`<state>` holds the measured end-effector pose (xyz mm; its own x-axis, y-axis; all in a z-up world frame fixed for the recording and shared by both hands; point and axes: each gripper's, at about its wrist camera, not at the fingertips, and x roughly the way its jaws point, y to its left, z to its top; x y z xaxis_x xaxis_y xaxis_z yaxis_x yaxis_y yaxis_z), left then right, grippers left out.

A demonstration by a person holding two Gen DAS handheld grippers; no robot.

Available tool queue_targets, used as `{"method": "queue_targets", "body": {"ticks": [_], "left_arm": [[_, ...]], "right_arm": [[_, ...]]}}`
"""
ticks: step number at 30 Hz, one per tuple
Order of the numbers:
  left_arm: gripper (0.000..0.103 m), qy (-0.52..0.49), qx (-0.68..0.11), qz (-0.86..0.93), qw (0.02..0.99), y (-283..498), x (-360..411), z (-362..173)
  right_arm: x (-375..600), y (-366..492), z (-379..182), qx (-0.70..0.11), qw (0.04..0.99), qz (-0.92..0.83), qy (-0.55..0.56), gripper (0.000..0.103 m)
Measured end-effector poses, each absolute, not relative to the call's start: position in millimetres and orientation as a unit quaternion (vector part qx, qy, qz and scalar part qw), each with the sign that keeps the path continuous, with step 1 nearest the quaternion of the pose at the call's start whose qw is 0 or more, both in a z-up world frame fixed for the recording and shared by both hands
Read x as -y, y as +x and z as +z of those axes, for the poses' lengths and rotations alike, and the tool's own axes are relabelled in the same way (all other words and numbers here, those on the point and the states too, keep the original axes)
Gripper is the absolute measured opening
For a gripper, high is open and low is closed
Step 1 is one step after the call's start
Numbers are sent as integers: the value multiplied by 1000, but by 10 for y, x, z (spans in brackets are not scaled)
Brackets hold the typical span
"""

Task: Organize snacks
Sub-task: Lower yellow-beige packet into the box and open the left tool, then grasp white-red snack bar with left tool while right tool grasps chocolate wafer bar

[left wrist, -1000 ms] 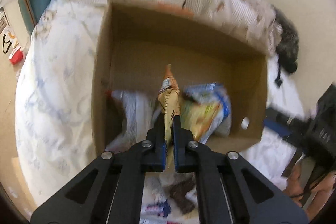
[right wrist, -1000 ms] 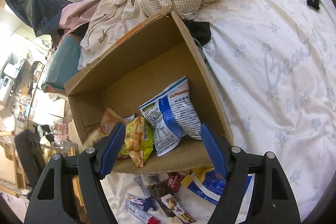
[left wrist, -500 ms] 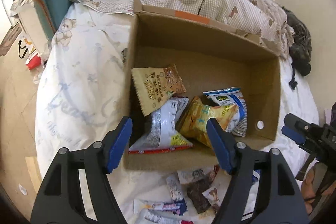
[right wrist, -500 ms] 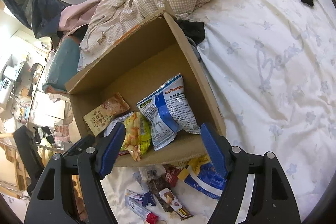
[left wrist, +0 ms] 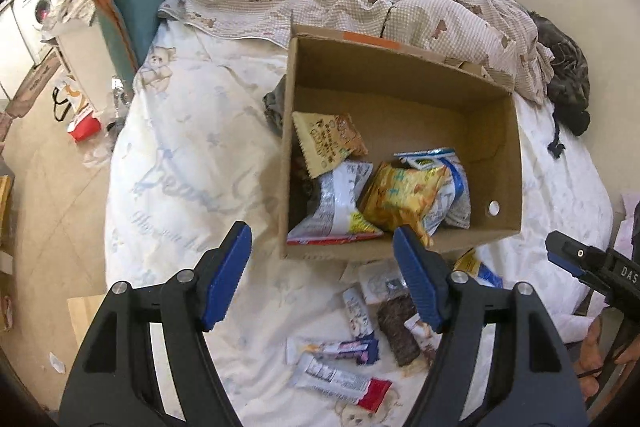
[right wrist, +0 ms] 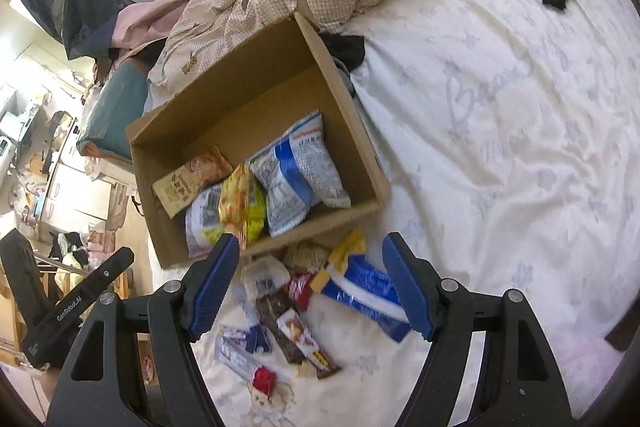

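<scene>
Hovering wide and empty, left gripper | cookie packet just dropped into box | right gripper wide, empty | loose snacks on bed next.

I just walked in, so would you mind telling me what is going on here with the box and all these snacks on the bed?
A person with a gripper in each hand is sorting snacks into a cardboard box on the bed. Four bags already lie in it, among them a tan biscuit bag and a yellow bag. Both the left gripper and right gripper are open and empty, above the loose bars and packets in front of the box.
</scene>
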<state>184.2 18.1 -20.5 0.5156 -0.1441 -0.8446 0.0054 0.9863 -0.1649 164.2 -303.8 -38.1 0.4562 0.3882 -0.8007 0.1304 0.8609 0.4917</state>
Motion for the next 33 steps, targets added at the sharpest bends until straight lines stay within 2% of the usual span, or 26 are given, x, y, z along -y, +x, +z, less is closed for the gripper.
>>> {"method": "queue_targets", "body": {"ticks": [21,28,30,31,33], "left_arm": [[71,-71,-475,-34,877,1021,-201,-162],[71,-79,-485,-6,871,1001,-228,-282],[71,-91,-502,4,860,1041,-266,-364],[71,-100,-511,10,854,1059,-299,-410],[71,-106,-522,25,846,1063,-341,-492]], "right_arm": [[2649,1236,-477,-543,798,123,231,77],[2455,1238,-491,-548,805,125,189,77],[2409,1255,-523,-554,799,133,193,80],[2394,1263,-542,-558,796,134,194,87],[2364,1282,-595,-568,787,138,197,89]]}}
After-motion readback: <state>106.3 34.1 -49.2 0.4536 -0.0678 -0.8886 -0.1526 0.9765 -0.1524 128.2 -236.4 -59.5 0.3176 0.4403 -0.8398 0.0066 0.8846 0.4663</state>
